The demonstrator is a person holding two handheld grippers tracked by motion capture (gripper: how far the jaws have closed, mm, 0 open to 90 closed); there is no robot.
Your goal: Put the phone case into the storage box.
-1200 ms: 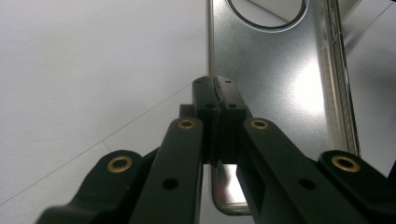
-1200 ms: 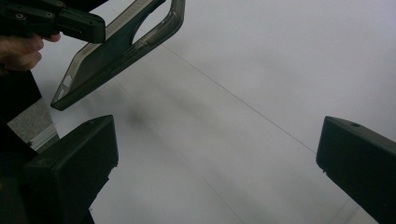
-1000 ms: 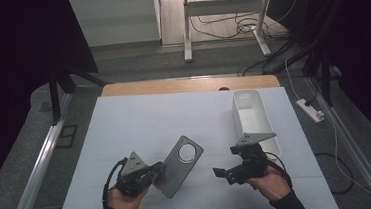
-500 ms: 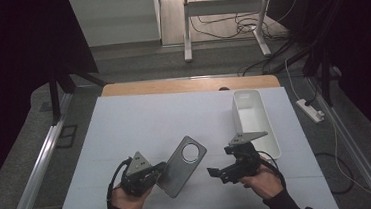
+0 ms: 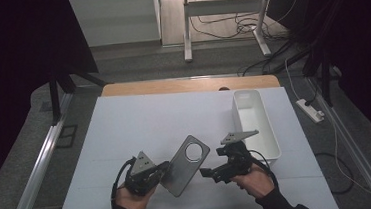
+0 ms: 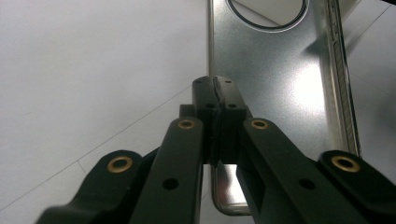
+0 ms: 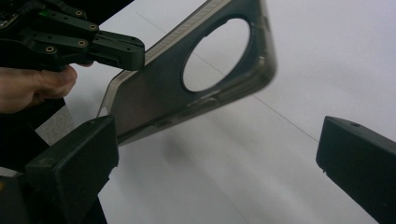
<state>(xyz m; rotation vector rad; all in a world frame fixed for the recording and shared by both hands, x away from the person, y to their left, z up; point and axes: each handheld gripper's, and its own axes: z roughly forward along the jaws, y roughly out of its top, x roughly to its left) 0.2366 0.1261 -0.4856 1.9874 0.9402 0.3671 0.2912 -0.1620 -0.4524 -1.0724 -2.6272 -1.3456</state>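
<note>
Left gripper [image 5: 164, 169] is clamped on the edge of a grey phone case [image 5: 185, 164], holding it tilted; right gripper [image 5: 206, 174] sits wide open just beside it.

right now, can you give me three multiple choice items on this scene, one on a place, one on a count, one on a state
1. Where does the white bin stand?
A. at the table's right side
B. at the table's left edge
C. under the phone case

2. How many round cutouts does the phone case have?
A. none
B. one
C. three

3. How is the left claw set?
A. wide open above the table
B. shut on the white bin
C. shut on the phone case's edge

Key: 1 A, the high view shows the bin right of the case, beside the right claw. 2 B, a single round hole sits near the case's far end. 3 C, the left gripper view shows both jaws pressed together on the case's rim, while the right claw's jaws stand apart.
</note>
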